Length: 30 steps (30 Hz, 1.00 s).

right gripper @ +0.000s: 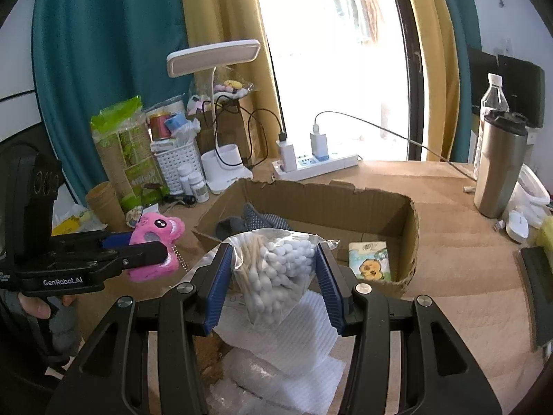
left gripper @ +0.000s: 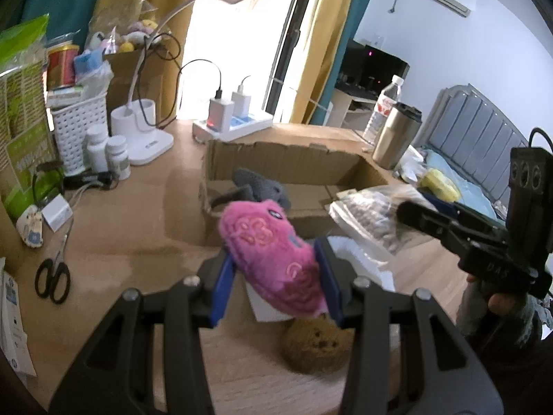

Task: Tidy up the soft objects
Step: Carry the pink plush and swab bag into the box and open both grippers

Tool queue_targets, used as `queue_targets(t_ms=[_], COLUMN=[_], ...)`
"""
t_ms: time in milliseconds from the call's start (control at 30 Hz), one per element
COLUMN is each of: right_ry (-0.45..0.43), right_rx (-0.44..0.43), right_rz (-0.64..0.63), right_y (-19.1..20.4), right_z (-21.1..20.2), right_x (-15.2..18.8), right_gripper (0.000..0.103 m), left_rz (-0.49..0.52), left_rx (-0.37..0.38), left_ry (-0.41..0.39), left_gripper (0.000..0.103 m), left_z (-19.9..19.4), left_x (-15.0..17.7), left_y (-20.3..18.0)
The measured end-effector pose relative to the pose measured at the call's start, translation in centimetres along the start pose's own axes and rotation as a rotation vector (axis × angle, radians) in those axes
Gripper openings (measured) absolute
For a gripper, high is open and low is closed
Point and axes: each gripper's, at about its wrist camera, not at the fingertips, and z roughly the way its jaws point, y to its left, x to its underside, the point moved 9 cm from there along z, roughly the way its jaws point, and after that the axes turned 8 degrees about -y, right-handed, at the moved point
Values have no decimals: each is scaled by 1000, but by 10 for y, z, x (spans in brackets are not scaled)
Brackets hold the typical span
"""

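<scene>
Left gripper (left gripper: 274, 269): clamped on pink plush toy (left gripper: 271, 254), raised clear of desk, near cardboard box (left gripper: 293, 162). Right gripper (right gripper: 273, 278): clamped on bag of cotton swabs (right gripper: 273, 269), lifted, likely bound for box. Grey sock (right gripper: 255, 221) already inside. Brown plush (left gripper: 316, 346) on desk, nearest.

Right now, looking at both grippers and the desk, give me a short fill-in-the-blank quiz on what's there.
1. The left gripper is closed on a fluffy ____ plush toy.
2. The right gripper grips a clear plastic bag of ____.
3. Grey socks lie inside the open ____ box.
4. A round brown plush lies on the ____ desk.

Missing words: pink; cotton swabs; cardboard; wooden
</scene>
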Motion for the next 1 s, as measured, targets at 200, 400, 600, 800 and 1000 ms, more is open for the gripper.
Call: queue_targets(t_ms=[200, 400, 600, 800, 1000], right_ry=[-14, -15, -22, -33, -18], right_rx=[2, 2, 3, 3, 15], right_rz=[9, 17, 33, 62, 73], right_y=[-11, -23, -35, -51, -64], right_z=[3, 8, 15, 21, 31], right_x=[-7, -10, -14, -15, -14], right_gripper=[51, 51, 51, 51, 51], left_rz=[27, 36, 60, 76, 84], left_rx=[5, 19, 33, 39, 59], left_ry=[-14, -16, -8, 16, 31], left_gripper=[47, 47, 47, 47, 47], left_z=[9, 23, 41, 62, 82], left_x=[-13, -21, -28, -31, -32], left_y=[-9, -18, -28, -33, -41])
